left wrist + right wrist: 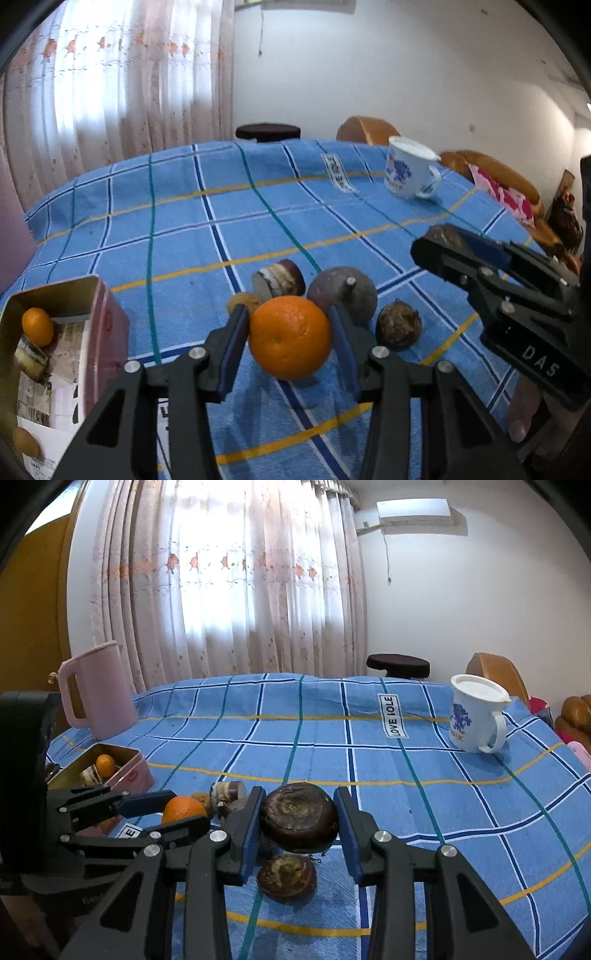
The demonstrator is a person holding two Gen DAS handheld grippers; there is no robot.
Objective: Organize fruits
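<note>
Fruit sorting half done: left claw point(290, 338) clamps the orange point(290, 338), right claw point(299, 821) grips a chestnut point(299, 818) lifted off the worktop point(424, 812). Tin point(107, 310), left of both, holds several; others wait just beyond the left claw.

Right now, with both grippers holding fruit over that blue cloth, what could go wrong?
1. The orange is round and smooth; the left gripper pinches only its sides, so it could slip out.
2. The right gripper holds a dark water chestnut above another; dropped, it might knock that one away.
3. The pink tin sits near the table edge.
</note>
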